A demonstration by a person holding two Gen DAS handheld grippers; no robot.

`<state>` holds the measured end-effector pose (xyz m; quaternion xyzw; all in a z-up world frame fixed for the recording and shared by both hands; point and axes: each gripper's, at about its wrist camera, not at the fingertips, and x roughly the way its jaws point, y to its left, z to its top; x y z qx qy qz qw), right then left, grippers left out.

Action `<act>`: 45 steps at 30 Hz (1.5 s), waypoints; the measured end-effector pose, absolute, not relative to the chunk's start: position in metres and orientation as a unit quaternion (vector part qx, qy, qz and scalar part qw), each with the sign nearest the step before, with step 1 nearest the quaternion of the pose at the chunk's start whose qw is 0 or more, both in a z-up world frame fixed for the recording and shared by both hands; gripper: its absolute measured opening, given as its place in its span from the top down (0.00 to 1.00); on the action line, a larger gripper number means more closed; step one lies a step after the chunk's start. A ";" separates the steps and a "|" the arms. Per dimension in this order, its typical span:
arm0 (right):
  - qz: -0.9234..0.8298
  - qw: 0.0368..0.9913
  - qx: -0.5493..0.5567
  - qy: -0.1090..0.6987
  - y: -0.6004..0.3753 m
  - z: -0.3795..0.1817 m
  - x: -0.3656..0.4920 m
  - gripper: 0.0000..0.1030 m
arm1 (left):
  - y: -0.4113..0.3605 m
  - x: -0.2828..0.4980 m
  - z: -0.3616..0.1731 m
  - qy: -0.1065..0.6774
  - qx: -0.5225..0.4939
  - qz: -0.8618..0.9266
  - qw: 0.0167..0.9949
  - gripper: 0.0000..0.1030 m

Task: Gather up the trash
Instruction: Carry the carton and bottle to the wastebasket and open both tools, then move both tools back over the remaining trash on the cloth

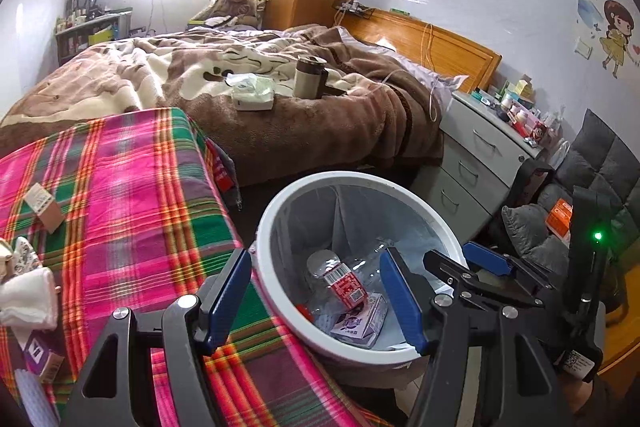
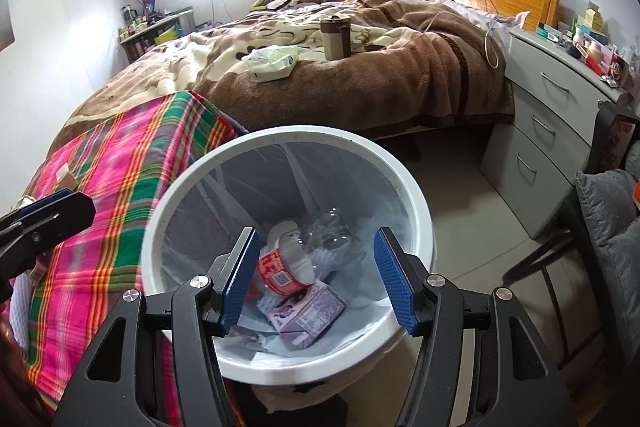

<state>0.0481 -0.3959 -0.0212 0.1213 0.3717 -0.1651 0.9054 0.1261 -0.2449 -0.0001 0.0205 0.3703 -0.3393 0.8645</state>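
The white trash bin (image 2: 280,141) with a clear liner stands on the floor beside the table. In it lie a crushed clear bottle with a red label (image 2: 280,271) and a purple carton (image 2: 308,315). My right gripper (image 2: 316,279) hangs open over the bin's mouth, nothing between its blue pads. My left gripper (image 1: 316,301) is open too, empty, over the bin's (image 1: 272,223) left rim and the table edge. The bottle (image 1: 346,285) and carton (image 1: 356,327) show between its fingers. The right gripper (image 1: 466,261) appears at the bin's right rim.
A plaid-covered table (image 1: 132,179) carries a small cardboard box (image 1: 44,207), a white crumpled cloth (image 1: 28,299) and a purple box (image 1: 38,355). Behind is a bed with a tissue pack (image 1: 252,91) and a flask (image 1: 310,77). Grey drawers (image 1: 476,147) and a cushioned chair (image 1: 532,227) stand right.
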 end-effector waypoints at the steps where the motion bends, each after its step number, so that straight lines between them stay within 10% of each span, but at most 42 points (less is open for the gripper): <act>1: -0.164 0.907 0.120 0.370 -0.394 -0.020 0.048 0.41 | -0.241 0.125 0.002 0.368 0.020 -0.336 0.867 0.36; 45: 0.002 0.951 0.071 0.301 -0.247 0.006 0.082 0.41 | -0.022 0.087 -0.011 0.359 -0.020 -0.149 0.921 0.35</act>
